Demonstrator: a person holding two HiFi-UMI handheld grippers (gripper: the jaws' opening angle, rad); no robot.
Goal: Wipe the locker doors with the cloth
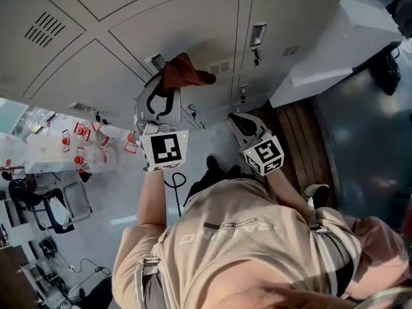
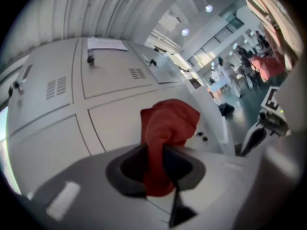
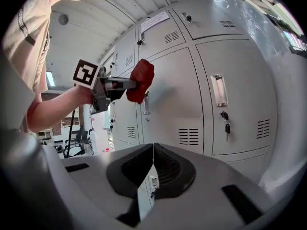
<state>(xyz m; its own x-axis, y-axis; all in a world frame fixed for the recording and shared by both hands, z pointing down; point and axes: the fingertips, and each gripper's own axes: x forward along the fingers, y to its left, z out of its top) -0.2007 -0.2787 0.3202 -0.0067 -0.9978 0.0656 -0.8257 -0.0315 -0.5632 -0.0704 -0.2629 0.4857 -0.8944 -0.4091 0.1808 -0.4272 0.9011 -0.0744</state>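
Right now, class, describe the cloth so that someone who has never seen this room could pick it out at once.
Find the wall of pale grey lockers, then the left gripper held up before one door. Bunched between its fingers is the cloth: the only red, soft, crumpled thing against flat grey metal with vents, handles and keys.

No text can be read. The lettering on the person's shirt (image 1: 226,231) is upside down and blurred; the paper sheet (image 2: 106,43) on a locker door (image 2: 110,75) is too small.
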